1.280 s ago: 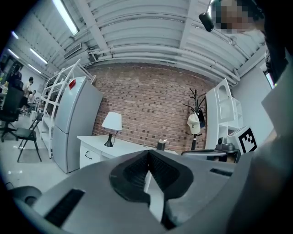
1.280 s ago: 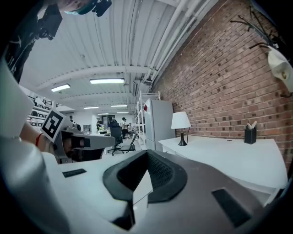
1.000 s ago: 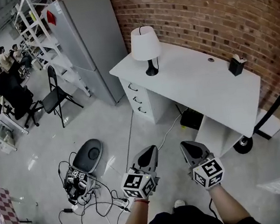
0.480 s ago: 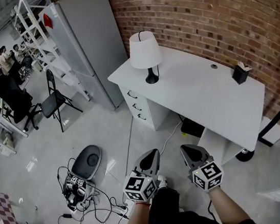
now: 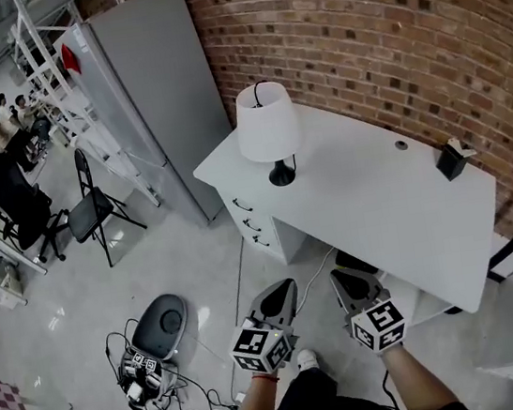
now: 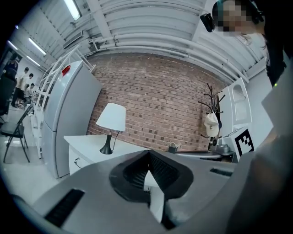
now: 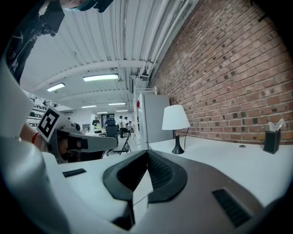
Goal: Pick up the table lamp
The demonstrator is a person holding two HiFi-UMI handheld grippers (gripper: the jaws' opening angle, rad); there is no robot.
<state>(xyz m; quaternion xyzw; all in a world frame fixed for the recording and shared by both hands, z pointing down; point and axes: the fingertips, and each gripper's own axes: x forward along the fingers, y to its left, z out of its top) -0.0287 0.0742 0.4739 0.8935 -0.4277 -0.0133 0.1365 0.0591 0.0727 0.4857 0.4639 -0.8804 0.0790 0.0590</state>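
The table lamp (image 5: 268, 129) has a white shade and a thin black stem and foot, and it stands near the left end of the white desk (image 5: 378, 196) by the brick wall. It also shows in the left gripper view as the lamp (image 6: 111, 123) and in the right gripper view as the lamp (image 7: 176, 124). My left gripper (image 5: 282, 287) and right gripper (image 5: 341, 277) are side by side over the floor, short of the desk's front edge. Both are shut with nothing between the jaws, well apart from the lamp.
A black holder (image 5: 455, 161) sits at the desk's right end, drawers (image 5: 252, 224) under its left end. A grey cabinet (image 5: 151, 91) stands left of the desk. A tangle of cables (image 5: 158, 379) and a folding chair (image 5: 91, 208) are on the floor at left. A coat stand (image 6: 211, 119) is at right.
Both grippers have moved forward toward the desk, side by side. The desk and lamp now sit closer and lower in the head view. The jaws stay shut.
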